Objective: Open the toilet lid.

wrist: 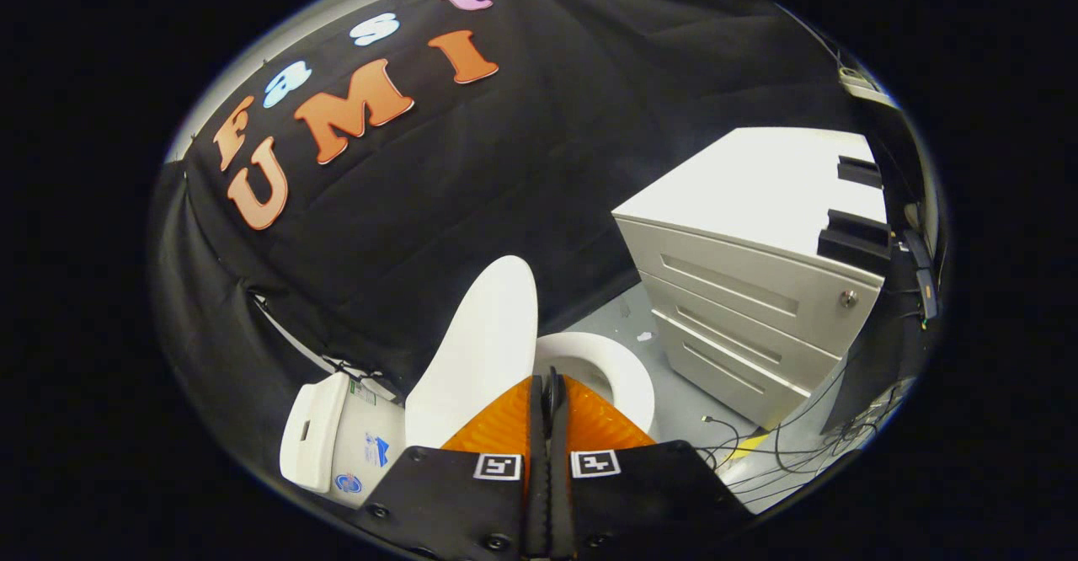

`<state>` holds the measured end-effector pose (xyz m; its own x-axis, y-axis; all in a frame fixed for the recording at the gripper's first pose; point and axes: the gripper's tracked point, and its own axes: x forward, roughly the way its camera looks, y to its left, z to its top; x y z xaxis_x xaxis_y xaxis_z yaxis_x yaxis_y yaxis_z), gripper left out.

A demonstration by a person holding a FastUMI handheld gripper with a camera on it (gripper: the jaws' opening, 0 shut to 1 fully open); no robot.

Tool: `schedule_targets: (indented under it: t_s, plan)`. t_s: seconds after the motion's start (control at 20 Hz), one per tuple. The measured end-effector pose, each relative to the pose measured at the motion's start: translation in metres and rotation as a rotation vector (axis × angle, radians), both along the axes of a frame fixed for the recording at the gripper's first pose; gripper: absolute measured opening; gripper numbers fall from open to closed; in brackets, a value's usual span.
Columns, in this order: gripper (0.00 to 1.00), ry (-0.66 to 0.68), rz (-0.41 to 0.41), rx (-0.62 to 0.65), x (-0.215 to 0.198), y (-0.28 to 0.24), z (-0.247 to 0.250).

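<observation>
The white toilet lid (484,350) stands raised, leaning back toward the white tank (337,439) against the black cloth wall. Beside it the white seat ring (627,376) and the open bowl lie uncovered. My gripper (547,384) hovers above the bowl, just in front of the raised lid, apart from it. Its two orange fingers (497,426) are pressed together with nothing between them.
A white three-drawer cabinet (741,291) stands on the grey floor (674,392) to the right of the toilet, with black blocks on its top. Loose cables (783,451) lie on the floor near the cabinet's front corner.
</observation>
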<state>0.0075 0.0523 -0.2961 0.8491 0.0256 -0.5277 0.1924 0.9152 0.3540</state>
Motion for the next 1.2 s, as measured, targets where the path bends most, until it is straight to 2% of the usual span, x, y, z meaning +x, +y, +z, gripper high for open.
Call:
schedule_targets:
  t_s: [0.8, 1.2]
  plan:
    - [0.08, -0.1, 0.186, -0.221, -0.008, 0.086, 0.078]
    - [0.08, -0.152, 0.25, -0.17, -0.015, 0.147, 0.119]
